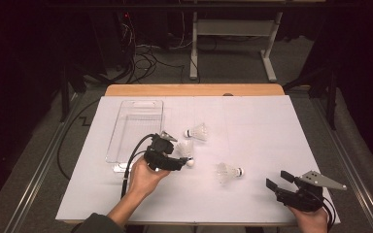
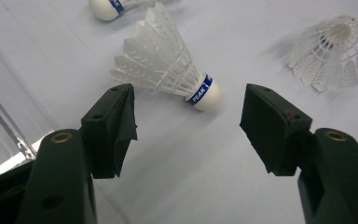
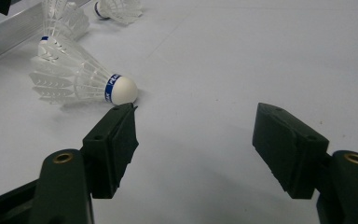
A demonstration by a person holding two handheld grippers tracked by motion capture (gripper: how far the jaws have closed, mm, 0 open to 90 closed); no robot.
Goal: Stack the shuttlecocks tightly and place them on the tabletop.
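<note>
The shuttlecock [image 2: 168, 70] is lying on its side at centre-left of the high view, just beyond the left gripper [image 2: 186, 116], whose jaws are gaping wide and empty. Closing on the feathers risks crushing them or flicking it aside.

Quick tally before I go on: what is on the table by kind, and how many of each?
White feathered shuttlecocks with blue-banded cork heads: 3
Clear plastic rectangular bin: 1
Black two-jaw grippers, both open: 2
Total: 6
</note>
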